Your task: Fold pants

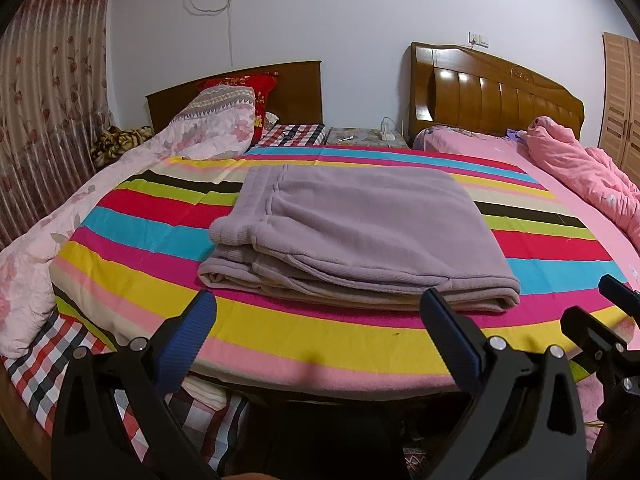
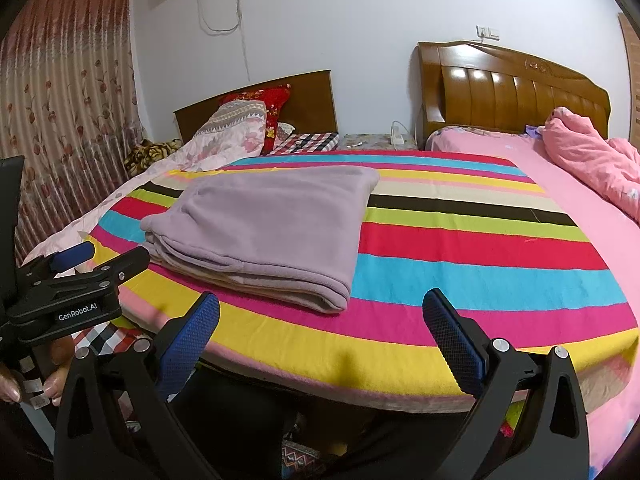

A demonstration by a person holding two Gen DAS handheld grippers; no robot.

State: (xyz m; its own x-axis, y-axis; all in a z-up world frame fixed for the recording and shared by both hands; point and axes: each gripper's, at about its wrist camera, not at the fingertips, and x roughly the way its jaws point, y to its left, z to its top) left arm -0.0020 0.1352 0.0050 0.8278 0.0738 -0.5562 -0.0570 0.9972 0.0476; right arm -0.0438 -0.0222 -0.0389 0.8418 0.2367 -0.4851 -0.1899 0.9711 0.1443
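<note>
**Striped bed, pants folded**

On the striped blanket point(image 1: 360, 332) your folded pants point(image 1: 352, 236) lie near its front edge. Both grippers, left point(image 1: 318, 312) and right point(image 2: 320, 312), gape wide, empty. Only the right view shows your fingers point(image 2: 56, 384).

We see only part of the wardrobe point(image 1: 624, 96), cut by the right edge. Small items on the nightstand point(image 1: 360, 136) are too tiny to name. The striped blanket point(image 2: 480, 264) hides the mattress beneath it.
</note>
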